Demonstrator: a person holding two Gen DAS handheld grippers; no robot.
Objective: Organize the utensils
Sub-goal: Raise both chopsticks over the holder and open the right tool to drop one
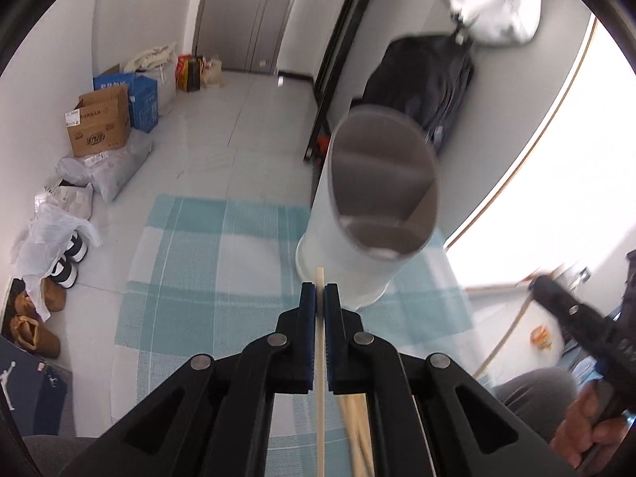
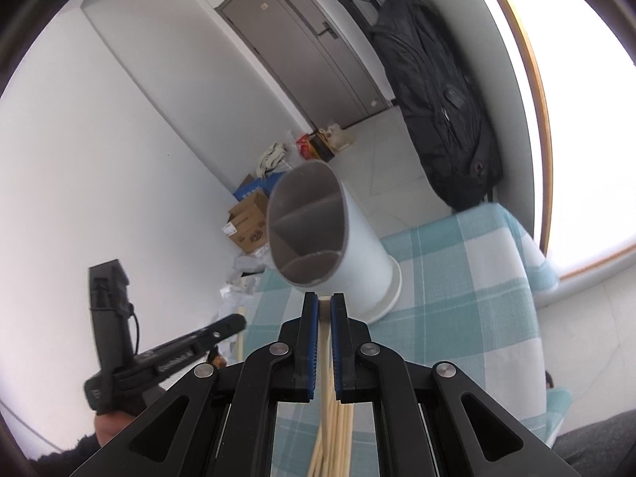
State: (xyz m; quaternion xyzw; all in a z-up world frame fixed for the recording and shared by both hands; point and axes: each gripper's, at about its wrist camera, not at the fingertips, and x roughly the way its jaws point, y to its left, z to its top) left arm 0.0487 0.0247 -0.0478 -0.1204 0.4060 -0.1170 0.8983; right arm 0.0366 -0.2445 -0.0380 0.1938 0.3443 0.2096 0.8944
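A white cylindrical utensil holder (image 1: 357, 246) with a divided grey inside stands on the teal checked tablecloth (image 1: 198, 246), just ahead of both grippers. My left gripper (image 1: 320, 290) is shut on a single pale wooden chopstick (image 1: 320, 342) whose tip pokes out below the holder's rim. In the right wrist view the holder (image 2: 357, 246) stands just past my right gripper (image 2: 325, 300), which is shut on another chopstick (image 2: 325, 318). Several loose chopsticks (image 2: 332, 433) show under its fingers. Each gripper also appears in the other's view, off to the side: the right gripper (image 1: 534, 288) and the left gripper (image 2: 238, 322).
Cardboard boxes (image 1: 99, 125), plastic bags (image 1: 51, 234) and shoes line the floor by the left wall. A black backpack (image 2: 441, 111) hangs by the bright window. A grey door (image 2: 318, 59) is at the back. The cloth's far edge (image 2: 516, 214) drops off past the holder.
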